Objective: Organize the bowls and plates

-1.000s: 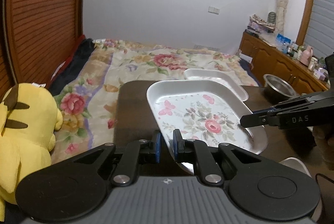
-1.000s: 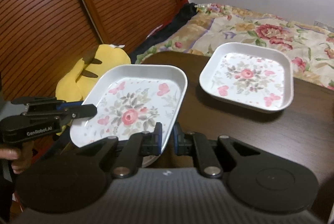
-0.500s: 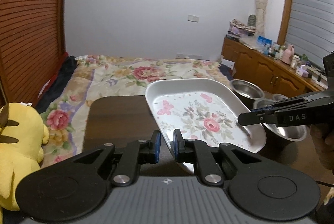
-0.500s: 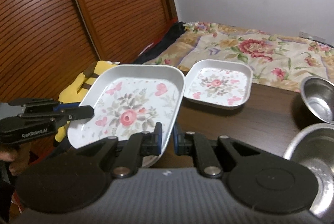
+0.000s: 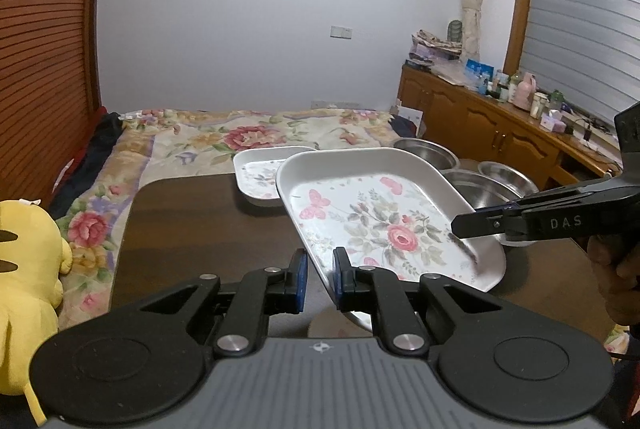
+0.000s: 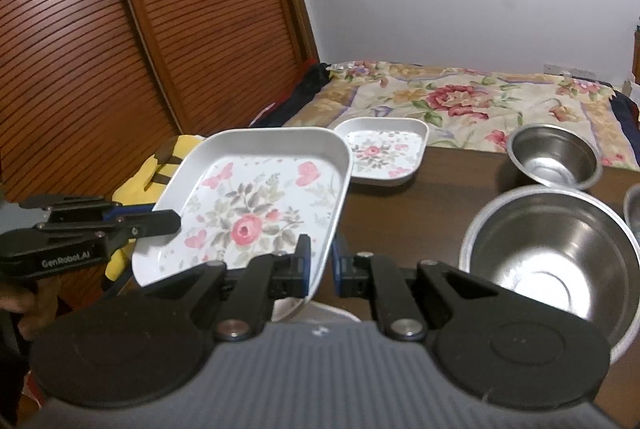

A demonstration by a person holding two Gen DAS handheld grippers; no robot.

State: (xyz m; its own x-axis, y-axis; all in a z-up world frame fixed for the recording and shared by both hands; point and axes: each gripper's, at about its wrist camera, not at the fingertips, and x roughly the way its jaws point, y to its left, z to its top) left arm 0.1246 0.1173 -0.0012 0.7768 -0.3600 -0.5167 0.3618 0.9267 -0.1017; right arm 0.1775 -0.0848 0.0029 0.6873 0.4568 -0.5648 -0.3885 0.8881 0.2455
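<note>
Left tongs (image 5: 319, 279), seen from the left wrist: clenched on the near left edge of the big plate (image 5: 384, 217), the rim wedged between the blue pads (image 5: 300, 281). Right tongs (image 6: 320, 271), seen from the right wrist: clenched on the opposite edge of the same plate (image 6: 260, 205). Each tool shows in the other's view, reaching in from the side: the right tongs (image 5: 460, 225) at the plate's right rim, the left tongs (image 6: 174, 223) at its left rim. The big plate, white with a rose and butterflies, is held tilted above the dark surface (image 5: 192, 229), clear of it on the near side.

Relative to the big plate: the small plate (image 6: 382, 153), of matching pattern, lies flat on the surface just behind it, partly hidden by its far rim in the left view (image 5: 256, 175). To its right stand steel bowls: a large bowl (image 6: 552, 253) nearest, a small bowl (image 6: 554, 157) behind that, and the rim of a third bowl (image 6: 632, 205) at the frame edge. To its left, off the surface, sits a yellow plush (image 5: 24, 269). Behind it lies a bed (image 6: 460, 97) with a floral cover; a slatted wooden door (image 6: 120, 29) stands to the left, and a cabinet (image 5: 480, 117) to the right.
</note>
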